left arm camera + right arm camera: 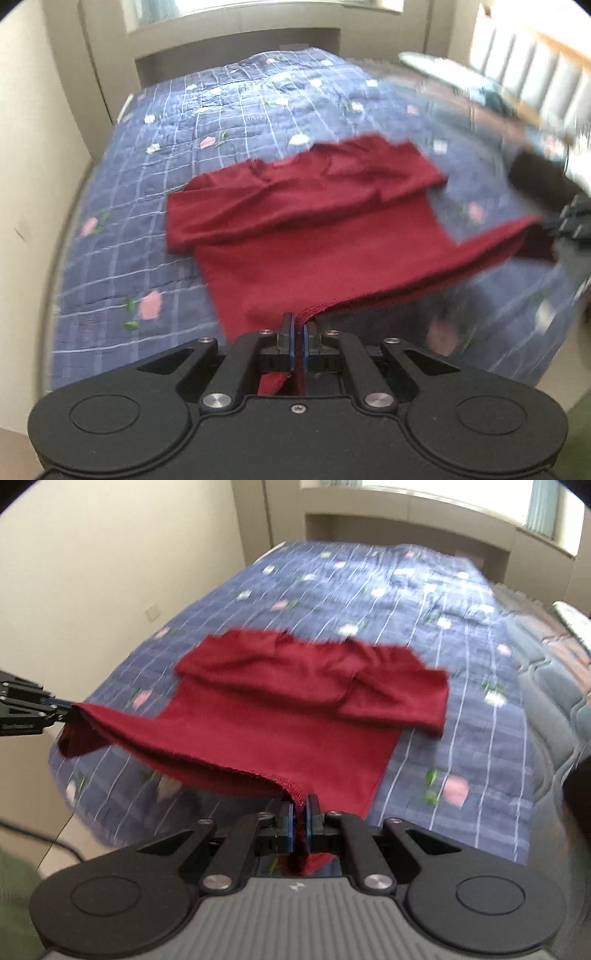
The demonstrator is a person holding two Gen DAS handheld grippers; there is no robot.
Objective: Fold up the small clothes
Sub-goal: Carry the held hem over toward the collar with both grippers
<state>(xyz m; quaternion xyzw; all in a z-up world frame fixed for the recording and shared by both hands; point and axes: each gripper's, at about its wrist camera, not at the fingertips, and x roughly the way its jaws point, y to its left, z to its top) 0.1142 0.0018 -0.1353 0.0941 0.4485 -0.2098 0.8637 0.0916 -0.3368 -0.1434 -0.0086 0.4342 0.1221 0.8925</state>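
Observation:
A dark red T-shirt [314,221] lies on the blue quilted bed [166,122], its sleeves folded in across the top. My left gripper [299,325] is shut on one bottom hem corner and holds it off the bed. My right gripper [303,803] is shut on the other hem corner of the shirt [295,716]. The hem hangs stretched between them. The right gripper also shows at the right edge of the left wrist view [554,225]. The left gripper shows at the left edge of the right wrist view [62,710].
The bed [424,602] runs back to a beige headboard niche under a window [406,528]. A cream wall [110,572] runs along the left side. A second quilt edge [546,686] lies at the right. A white railing [535,74] stands at the right.

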